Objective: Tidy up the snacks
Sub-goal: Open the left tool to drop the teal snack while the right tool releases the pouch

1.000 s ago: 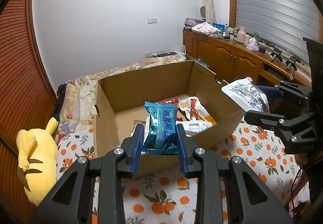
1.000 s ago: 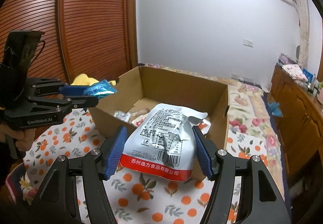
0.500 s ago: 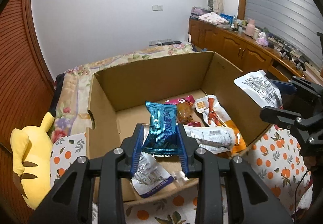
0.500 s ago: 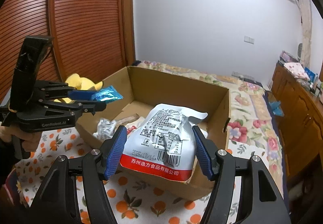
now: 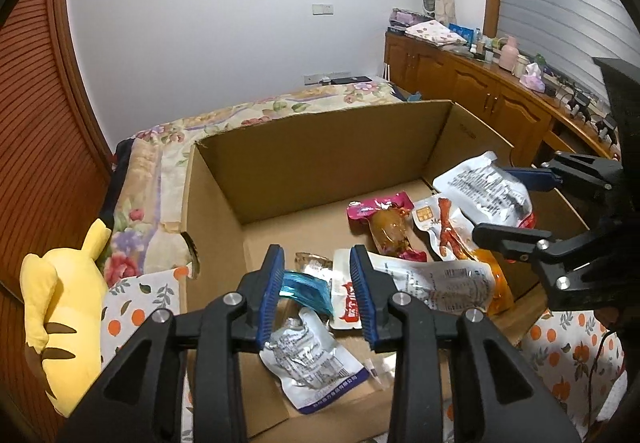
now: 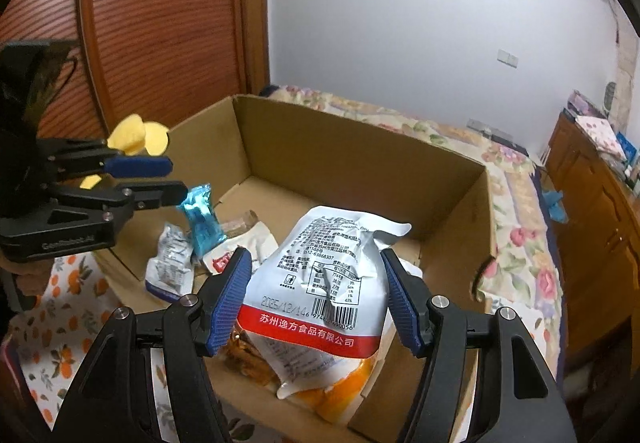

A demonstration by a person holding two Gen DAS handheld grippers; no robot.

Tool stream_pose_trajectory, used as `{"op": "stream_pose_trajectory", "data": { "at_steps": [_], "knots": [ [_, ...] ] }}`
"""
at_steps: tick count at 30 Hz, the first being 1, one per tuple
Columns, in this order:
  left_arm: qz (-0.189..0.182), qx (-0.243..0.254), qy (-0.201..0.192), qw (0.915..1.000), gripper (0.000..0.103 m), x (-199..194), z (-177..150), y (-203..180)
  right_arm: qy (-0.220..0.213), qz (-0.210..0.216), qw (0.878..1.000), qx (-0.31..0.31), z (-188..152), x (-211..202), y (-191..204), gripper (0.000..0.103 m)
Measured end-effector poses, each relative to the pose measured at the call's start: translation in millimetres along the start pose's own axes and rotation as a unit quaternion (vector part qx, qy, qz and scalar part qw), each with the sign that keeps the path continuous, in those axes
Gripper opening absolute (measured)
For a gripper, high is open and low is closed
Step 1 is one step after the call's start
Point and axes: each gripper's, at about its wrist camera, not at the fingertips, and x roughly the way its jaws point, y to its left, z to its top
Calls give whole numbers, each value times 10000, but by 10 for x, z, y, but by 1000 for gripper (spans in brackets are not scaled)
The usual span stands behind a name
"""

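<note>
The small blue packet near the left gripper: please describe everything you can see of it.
The small blue packet is a shiny, crinkled foil wrapper with pale print. It hangs slanted over the open cardboard box, just past the tips of the left gripper, whose jaws are opening. Whether a pad touches it is unclear. Other snack packets lie below.

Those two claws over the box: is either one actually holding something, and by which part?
The right gripper clamps the white pouch by its side edges. The left gripper's jaws are opening; the blue packet is slipping free.

Seven snack packets (image 5: pixel 420 283), one box (image 5: pixel 320 155), one plush toy (image 5: pixel 60 307).
</note>
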Motion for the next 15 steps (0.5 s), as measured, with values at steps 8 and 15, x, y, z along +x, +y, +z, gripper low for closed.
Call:
{"op": "stream_pose_trajectory", "data": {
  "at_steps": [8,15],
  "knots": [
    [33,-141,-87,9999,45,-9,64,114,252,-80,9994,-228,195,135,9,67],
    [38,-241,-130,9996,51,-9,71,196,551,-179,9980,-259,286,292,0,68]
  ]
}}
